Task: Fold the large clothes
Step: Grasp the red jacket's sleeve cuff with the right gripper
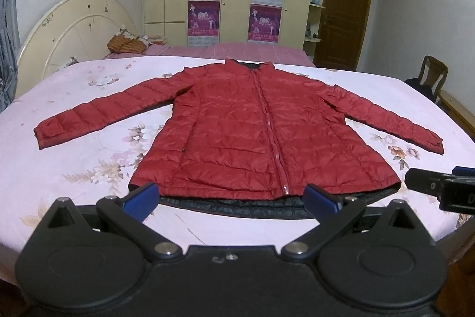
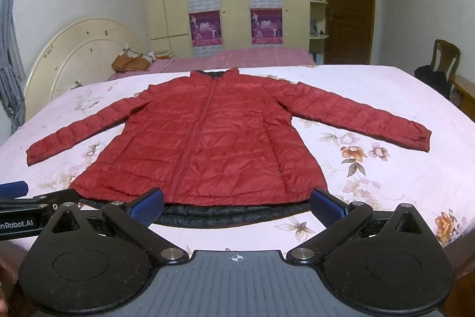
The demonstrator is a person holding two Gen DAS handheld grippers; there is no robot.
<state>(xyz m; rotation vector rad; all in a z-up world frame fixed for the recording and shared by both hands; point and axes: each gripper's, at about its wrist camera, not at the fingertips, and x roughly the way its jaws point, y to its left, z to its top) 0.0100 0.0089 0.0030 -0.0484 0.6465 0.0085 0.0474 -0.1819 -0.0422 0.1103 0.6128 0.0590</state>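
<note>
Red jacket [image 1: 261,135] flat on bed [image 1: 89,144]; left gripper [image 1: 231,202], right gripper [image 2: 237,205] agape.

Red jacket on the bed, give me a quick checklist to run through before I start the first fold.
1. Jacket lying flat, front up: ok.
2. Zipper closed along the front: ok.
3. Both sleeves spread out to the sides, left sleeve and right sleeve: ok.
4. Left gripper open, holding nothing: ok.
5. Right gripper open, holding nothing: ok.
6. Hem even: not ok, the black lining shows below the red edge.
</note>
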